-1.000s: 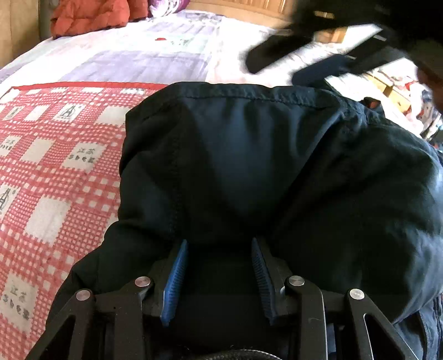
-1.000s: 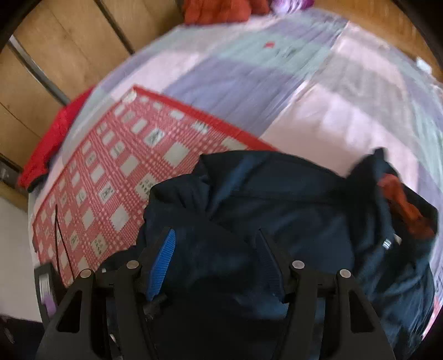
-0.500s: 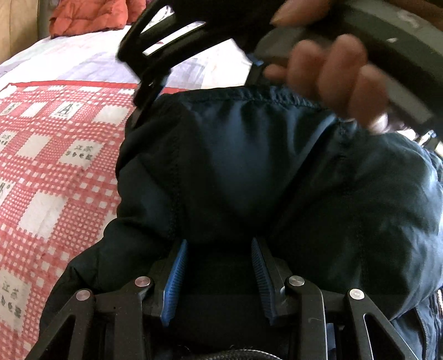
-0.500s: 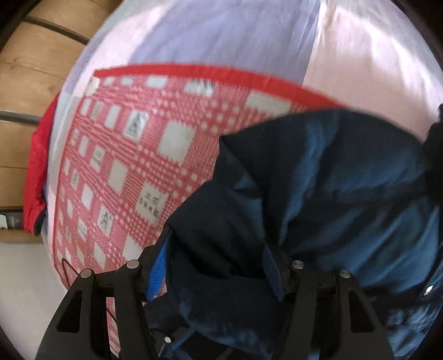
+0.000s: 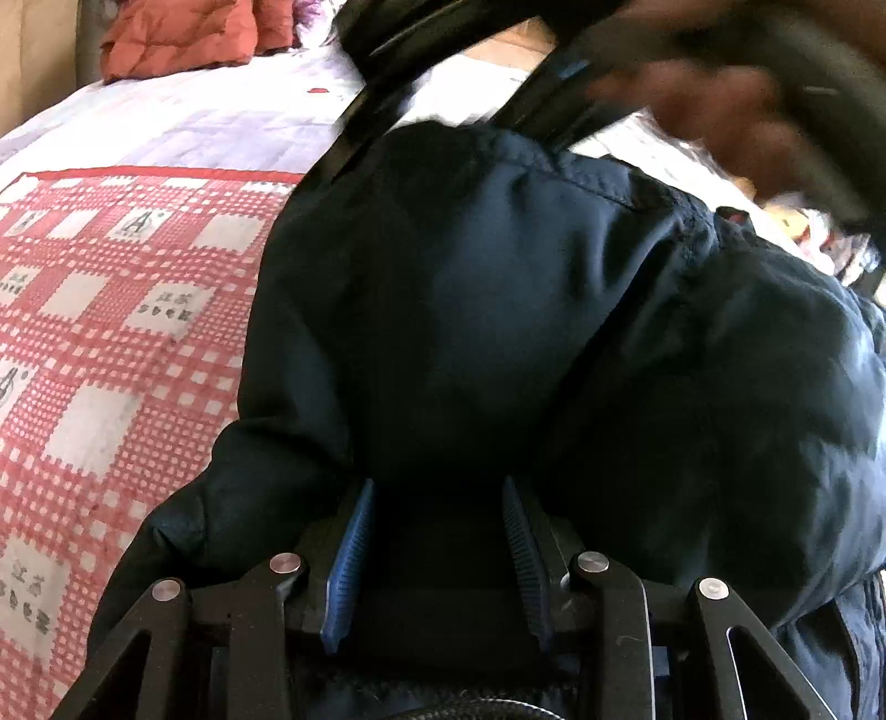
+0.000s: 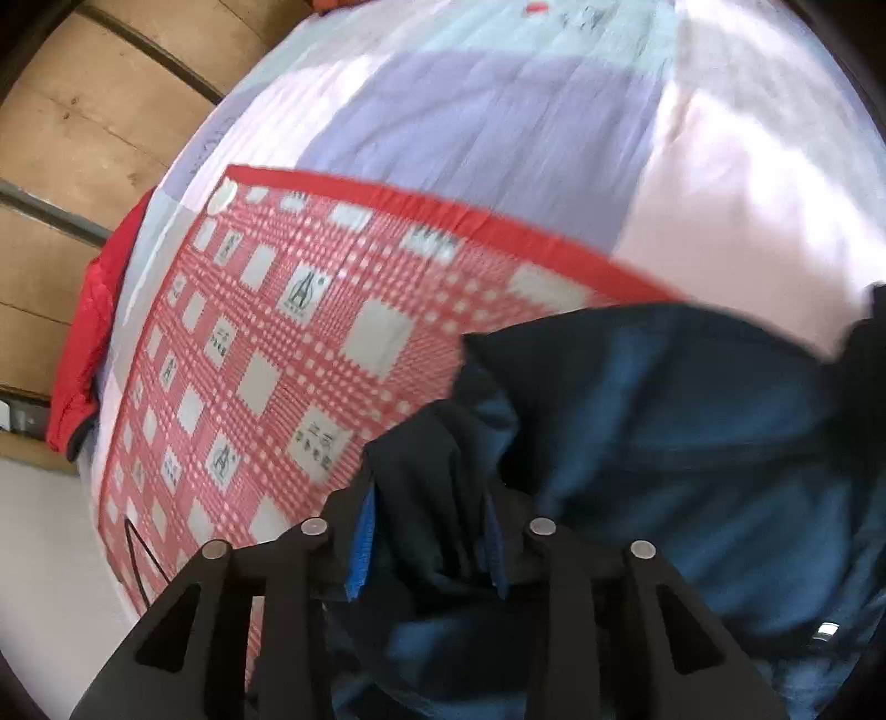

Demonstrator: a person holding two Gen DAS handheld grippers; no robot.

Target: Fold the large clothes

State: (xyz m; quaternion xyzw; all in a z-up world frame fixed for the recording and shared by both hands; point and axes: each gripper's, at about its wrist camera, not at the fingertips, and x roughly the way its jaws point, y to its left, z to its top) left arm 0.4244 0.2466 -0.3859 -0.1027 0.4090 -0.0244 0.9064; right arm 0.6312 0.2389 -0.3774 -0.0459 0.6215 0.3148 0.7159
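Your left claw (image 5: 437,548) has a thick fold of the navy jacket (image 5: 498,310) bunched between its blue pads, jaws partway spread around it. Your right claw (image 6: 426,531) pinches a dark bunch of jacket edge, and the rest spills off to its right. The jacket's lying on the red checked sheet (image 5: 111,332), with the pale quilt (image 6: 526,99) beyond that.

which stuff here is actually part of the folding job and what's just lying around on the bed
Part of the job:
- dark navy jacket
- left gripper, its fingers around jacket fabric
- right gripper, closed on a fold of the jacket

Just lying about:
- red checked cloth under the jacket
- orange-red padded bedding
- pastel quilt
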